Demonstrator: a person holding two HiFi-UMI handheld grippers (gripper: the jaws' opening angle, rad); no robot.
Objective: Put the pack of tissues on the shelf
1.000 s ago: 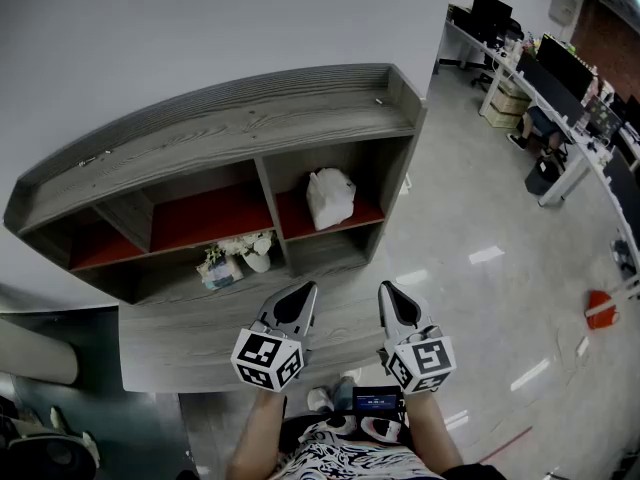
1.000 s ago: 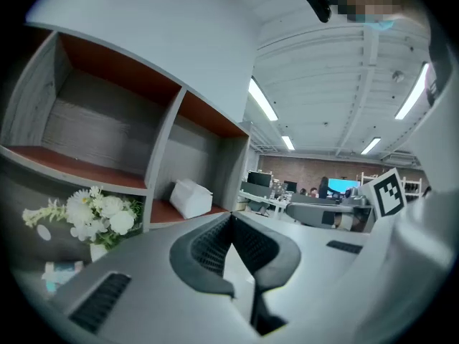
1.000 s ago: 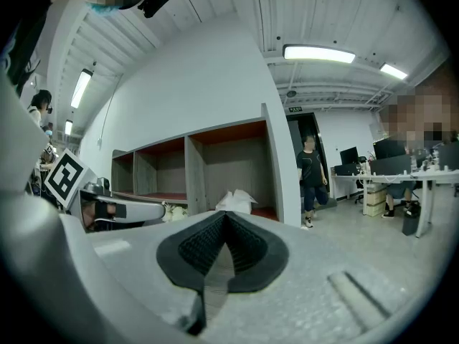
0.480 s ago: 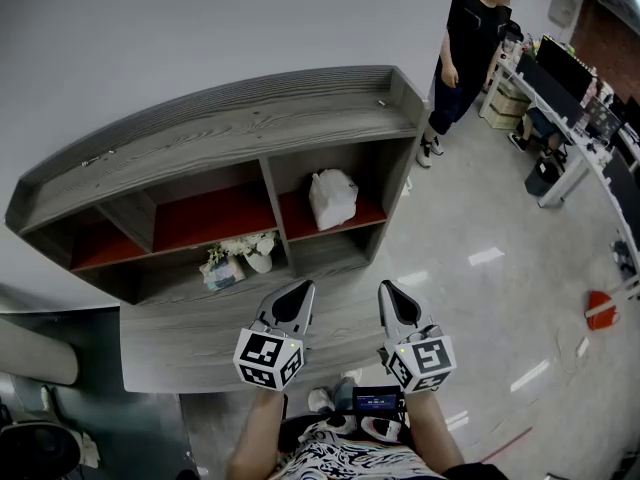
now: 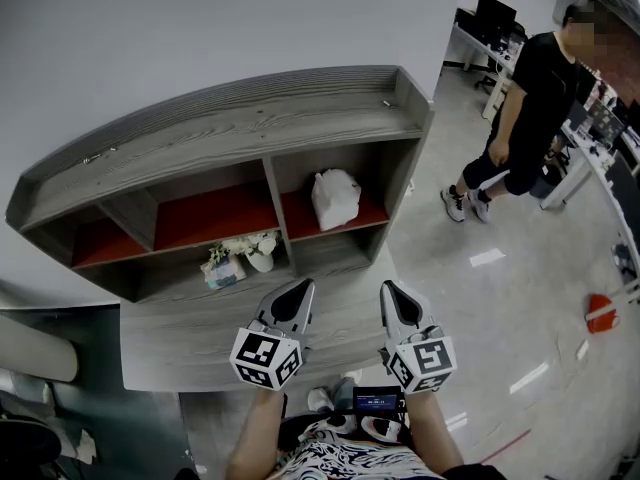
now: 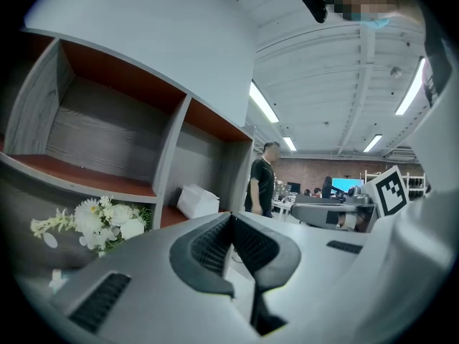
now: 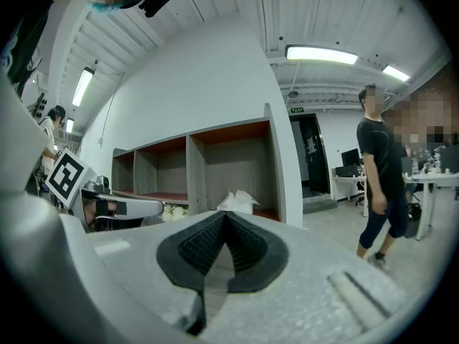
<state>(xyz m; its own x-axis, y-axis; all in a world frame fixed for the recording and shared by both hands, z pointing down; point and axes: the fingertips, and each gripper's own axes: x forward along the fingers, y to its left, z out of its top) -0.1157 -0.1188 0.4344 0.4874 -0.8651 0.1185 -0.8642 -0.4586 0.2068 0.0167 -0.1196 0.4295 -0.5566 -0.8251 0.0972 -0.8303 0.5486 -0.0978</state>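
Note:
The white pack of tissues (image 5: 333, 198) sits in the right red-floored compartment of the grey wooden shelf (image 5: 230, 128). It also shows in the left gripper view (image 6: 199, 201) and the right gripper view (image 7: 238, 201). My left gripper (image 5: 297, 290) and right gripper (image 5: 390, 290) hover side by side over the grey lower ledge (image 5: 190, 343), well short of the shelf. Both are shut with nothing between the jaws, as the left gripper (image 6: 231, 218) and the right gripper (image 7: 226, 217) show close up.
A small bunch of white flowers (image 5: 242, 251) lies on the ledge below the middle compartment. A person in black (image 5: 520, 118) walks on the shiny floor right of the shelf. Office desks with monitors (image 5: 590, 108) stand at the far right.
The person in black has walked from the far corner of the shelf toward the right foreground. Both grippers and the pack of tissues have stayed where they were.

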